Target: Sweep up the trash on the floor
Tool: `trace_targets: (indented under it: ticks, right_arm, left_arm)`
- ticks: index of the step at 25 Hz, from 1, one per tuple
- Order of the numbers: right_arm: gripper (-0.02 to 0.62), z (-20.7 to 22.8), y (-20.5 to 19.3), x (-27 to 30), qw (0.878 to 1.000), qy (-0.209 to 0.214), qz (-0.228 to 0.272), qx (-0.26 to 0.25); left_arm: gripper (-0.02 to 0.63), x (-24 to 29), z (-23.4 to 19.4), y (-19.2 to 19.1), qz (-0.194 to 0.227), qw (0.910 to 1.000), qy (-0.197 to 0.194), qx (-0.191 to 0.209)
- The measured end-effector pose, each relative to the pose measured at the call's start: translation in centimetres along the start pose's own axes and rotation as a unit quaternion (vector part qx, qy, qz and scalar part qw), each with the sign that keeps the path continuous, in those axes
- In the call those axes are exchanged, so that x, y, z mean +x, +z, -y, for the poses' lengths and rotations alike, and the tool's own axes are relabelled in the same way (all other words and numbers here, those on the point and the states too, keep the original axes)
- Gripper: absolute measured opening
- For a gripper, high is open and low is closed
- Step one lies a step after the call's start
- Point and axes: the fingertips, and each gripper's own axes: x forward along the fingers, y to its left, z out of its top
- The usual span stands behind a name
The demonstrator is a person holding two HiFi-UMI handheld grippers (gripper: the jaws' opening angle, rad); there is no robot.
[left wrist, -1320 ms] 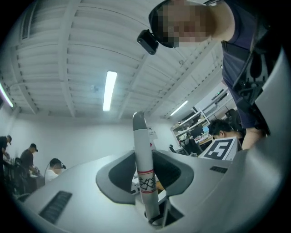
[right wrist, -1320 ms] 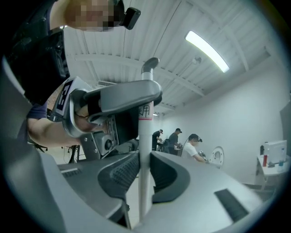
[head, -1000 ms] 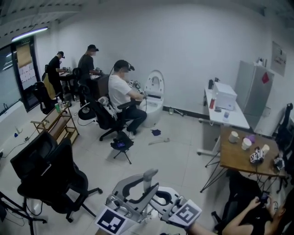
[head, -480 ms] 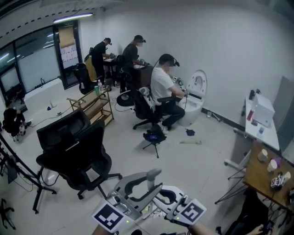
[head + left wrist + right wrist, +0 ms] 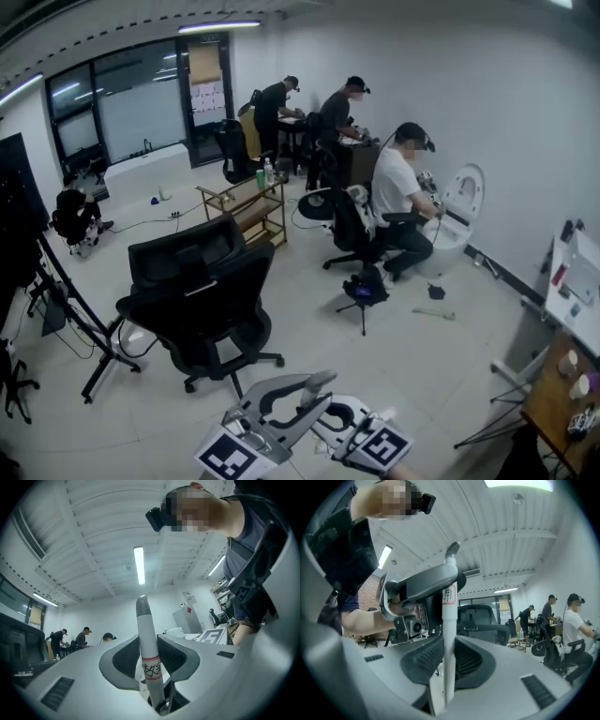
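1. This looks like the carry before any sweeping. The left gripper (image 5: 149, 663) has just been closing its jaws, and they now pinch the broom handle (image 5: 146, 634) near its grey tip. The right gripper (image 5: 446, 663) clamps the same handle lower down.
2. The likely trash, a dark scrap (image 5: 436, 292) and a pale strip (image 5: 433, 314), lies at the floor's right side by the toilet (image 5: 457, 214), well apart from both grippers.
3. Next, probably: walk there past the black chair (image 5: 202, 300) and lower the unseen broom head.
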Motion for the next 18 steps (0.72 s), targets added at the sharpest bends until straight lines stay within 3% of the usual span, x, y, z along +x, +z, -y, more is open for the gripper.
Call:
trace_targets:
  ticks: [18]
  right_arm:
    - [0.086, -7.3, -1.9, 20.1, 0.998, 0.044, -0.038, -0.022]
  left_arm:
    - [0.107, -17.0, -13.3, -2.8, -0.007, 0.9975, 0.061, -0.033]
